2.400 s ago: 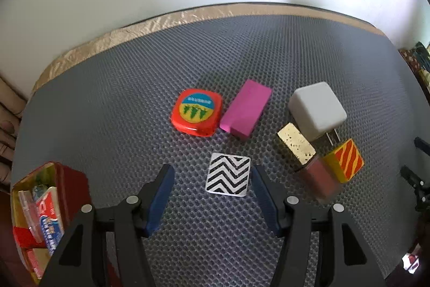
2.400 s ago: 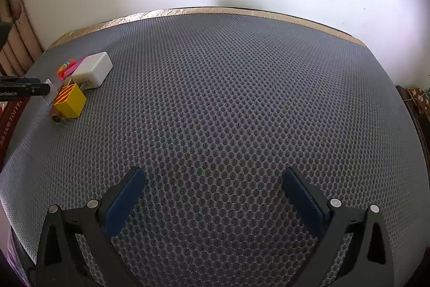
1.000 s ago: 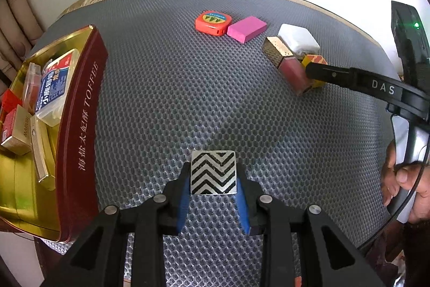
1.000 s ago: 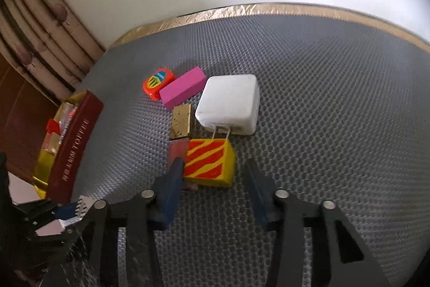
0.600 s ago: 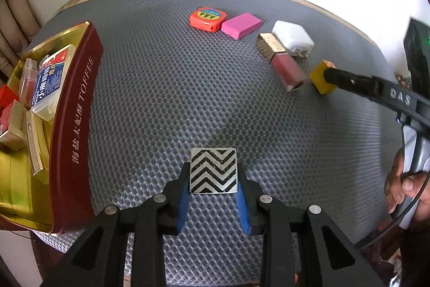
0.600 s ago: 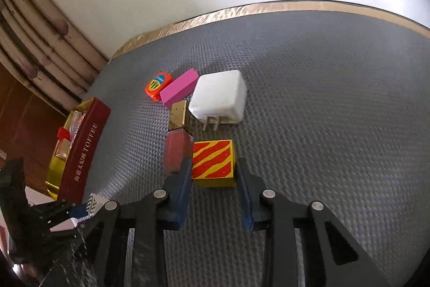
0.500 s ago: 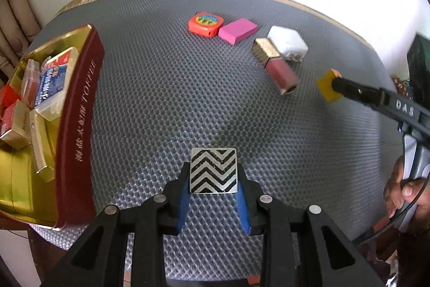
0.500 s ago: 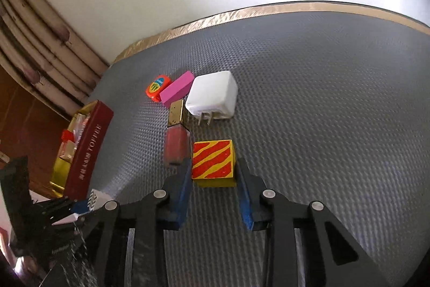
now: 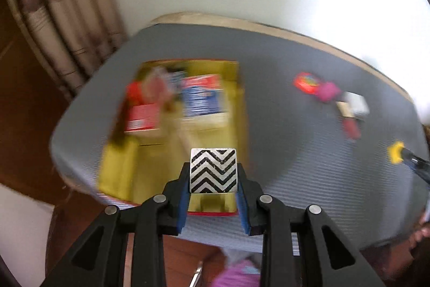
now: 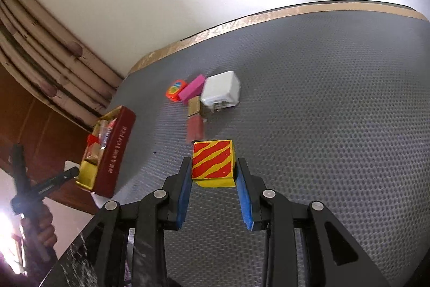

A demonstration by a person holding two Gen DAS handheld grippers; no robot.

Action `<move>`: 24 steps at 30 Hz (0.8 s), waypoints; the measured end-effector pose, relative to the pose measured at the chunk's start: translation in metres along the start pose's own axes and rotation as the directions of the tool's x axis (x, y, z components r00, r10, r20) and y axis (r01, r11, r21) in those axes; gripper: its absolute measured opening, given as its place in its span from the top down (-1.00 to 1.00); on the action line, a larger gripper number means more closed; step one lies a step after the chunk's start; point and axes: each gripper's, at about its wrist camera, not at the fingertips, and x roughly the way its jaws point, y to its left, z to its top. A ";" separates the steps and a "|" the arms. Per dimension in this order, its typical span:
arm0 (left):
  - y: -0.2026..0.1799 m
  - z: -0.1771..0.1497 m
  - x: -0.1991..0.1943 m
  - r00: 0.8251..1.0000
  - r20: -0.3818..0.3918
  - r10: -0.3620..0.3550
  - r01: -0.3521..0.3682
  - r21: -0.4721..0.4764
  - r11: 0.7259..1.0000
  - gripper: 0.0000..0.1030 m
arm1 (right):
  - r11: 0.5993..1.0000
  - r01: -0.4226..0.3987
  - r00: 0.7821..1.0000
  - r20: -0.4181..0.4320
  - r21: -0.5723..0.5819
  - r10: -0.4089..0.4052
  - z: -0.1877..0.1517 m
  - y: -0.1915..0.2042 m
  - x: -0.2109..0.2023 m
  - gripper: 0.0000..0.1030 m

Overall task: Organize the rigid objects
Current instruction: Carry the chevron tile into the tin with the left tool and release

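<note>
My left gripper (image 9: 213, 179) is shut on a black-and-white chevron block (image 9: 213, 170) and holds it above the near end of an open red and gold tin (image 9: 121, 166) that has several packets in it. My right gripper (image 10: 213, 174) is shut on a yellow block with red stripes (image 10: 213, 162), lifted above the grey mat (image 10: 336, 112). The tin also shows in the right wrist view (image 10: 114, 152) at the table's left edge. An orange round case (image 10: 176, 89), a pink block (image 10: 192, 91), a white charger (image 10: 221, 92) and a gold-capped pink tube (image 10: 194, 120) lie on the mat.
The left wrist view is blurred by motion. The yellow block shows there at the far right (image 9: 395, 152). A white wall and a radiator stand behind the table. The table's edge and brown floor lie just left of the tin.
My left gripper has swung left with the chevron block, from over the mat to over the tin. My right gripper has lifted the striped block away from the other objects.
</note>
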 end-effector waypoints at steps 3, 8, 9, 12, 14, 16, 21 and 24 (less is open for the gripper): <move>0.027 0.000 0.019 0.999 -0.039 0.036 -0.038 -0.041 0.998 0.41 | 1.000 -0.009 1.000 -0.010 -0.019 0.009 -0.002 0.012 0.000 0.43; 0.053 -0.005 0.038 0.997 -0.056 0.054 -0.058 -0.086 0.995 0.41 | 0.999 -0.007 1.000 -0.024 -0.048 0.006 -0.006 0.032 0.002 0.43; 0.057 -0.007 0.043 0.997 -0.060 0.043 -0.048 -0.100 0.994 0.41 | 0.999 -0.008 1.000 -0.029 -0.052 0.006 -0.007 0.034 0.002 0.43; 0.063 -0.007 0.052 0.997 -0.064 0.032 -0.040 -0.125 0.991 0.41 | 0.999 -0.006 0.999 -0.038 -0.054 0.004 -0.008 0.040 0.004 0.43; 0.067 -0.008 0.057 0.998 -0.062 0.018 -0.026 -0.140 0.990 0.41 | 0.998 -0.007 0.999 -0.044 -0.057 0.005 -0.008 0.044 0.004 0.43; 0.069 -0.008 0.061 0.998 -0.061 0.020 -0.028 -0.141 0.990 0.41 | 0.998 -0.006 0.999 -0.048 -0.066 0.003 -0.009 0.050 0.005 0.43; 0.069 -0.007 0.070 0.998 -0.053 0.028 -0.035 -0.127 0.991 0.41 | 0.996 -0.014 0.998 -0.066 -0.086 0.008 -0.011 0.063 0.010 0.43; 0.070 -0.008 0.072 0.998 -0.043 0.039 -0.044 -0.115 0.992 0.41 | 0.995 -0.023 0.997 -0.077 -0.094 0.015 -0.012 0.071 0.013 0.42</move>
